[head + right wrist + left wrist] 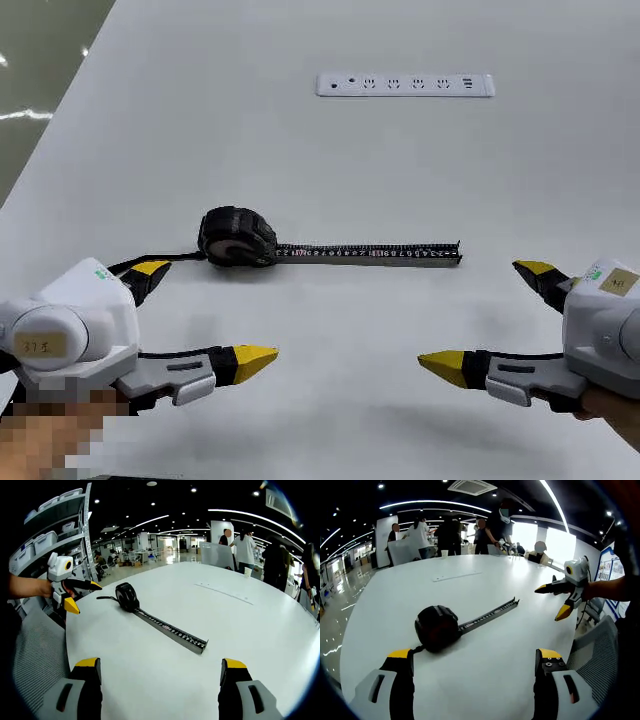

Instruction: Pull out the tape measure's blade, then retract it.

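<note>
Head view: left tongs (pixel 212 311) and right tongs (pixel 478 312) wide open, holding nothing, near side of counter (pixel 300 140). Tape measure (pixel 237 237) mid-counter, blade (pixel 370 253) out flat toward the right. Probably retraction step; calls for steadying tape measure and freeing blade.

- The tape measure (pixel 127 596) lies on the white surface (pixel 250 635), its blade (pixel 170 629) drawn out toward the right gripper (pixel 160 666), whose jaws stand wide apart.
- Left of the tape measure, not touching it, is the left gripper (pixel 85 598), jaws spread.
- A power strip (pixel 222 592) lies well to its right.
</note>
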### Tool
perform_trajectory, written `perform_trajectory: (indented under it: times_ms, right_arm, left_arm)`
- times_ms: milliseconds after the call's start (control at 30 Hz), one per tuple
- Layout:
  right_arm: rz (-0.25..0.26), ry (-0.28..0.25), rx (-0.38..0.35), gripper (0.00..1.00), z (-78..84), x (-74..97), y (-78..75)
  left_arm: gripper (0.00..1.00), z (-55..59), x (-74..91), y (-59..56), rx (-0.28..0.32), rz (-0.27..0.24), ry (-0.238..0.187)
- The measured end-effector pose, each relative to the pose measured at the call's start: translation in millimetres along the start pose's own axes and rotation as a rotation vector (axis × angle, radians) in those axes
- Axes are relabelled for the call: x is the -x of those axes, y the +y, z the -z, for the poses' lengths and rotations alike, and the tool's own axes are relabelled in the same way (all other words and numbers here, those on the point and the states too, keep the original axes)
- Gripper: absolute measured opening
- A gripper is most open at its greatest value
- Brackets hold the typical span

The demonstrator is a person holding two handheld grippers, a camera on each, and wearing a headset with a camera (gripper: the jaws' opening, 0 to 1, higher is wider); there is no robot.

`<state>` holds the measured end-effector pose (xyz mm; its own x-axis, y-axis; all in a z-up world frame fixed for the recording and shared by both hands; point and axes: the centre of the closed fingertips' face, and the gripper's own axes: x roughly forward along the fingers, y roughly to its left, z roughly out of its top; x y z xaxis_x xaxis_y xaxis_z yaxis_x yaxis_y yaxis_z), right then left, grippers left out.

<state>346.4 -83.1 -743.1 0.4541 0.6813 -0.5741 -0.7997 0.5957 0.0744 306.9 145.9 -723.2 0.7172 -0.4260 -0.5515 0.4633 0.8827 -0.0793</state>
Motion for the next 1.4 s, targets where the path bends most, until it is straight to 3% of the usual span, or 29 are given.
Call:
perform_trajectory:
  times_ms: [300,567,867,1400]
  right_arm:
    - [0.006,-0.016,-0.018,0.99,-3.8,0.2,9.1]
    - [0.04,-0.034,-0.024,0.99,-7.8,2.9,9.9]
    - [0.046,-0.038,-0.037,0.99,-9.1,4.7,10.8]
    - [0.009,-0.034,-0.035,0.99,-9.2,1.8,12.7]
  left_arm:
    - [0.99,2.0,2.9,-0.9,0.014,-0.046,-0.006]
    - [0.99,1.1,2.8,-1.0,0.025,-0.077,-0.013]
    - [0.99,-1.0,4.7,-0.2,0.034,-0.091,-0.019]
    - [0.99,-3.3,-2.9,4.6,0.056,-0.12,-0.021]
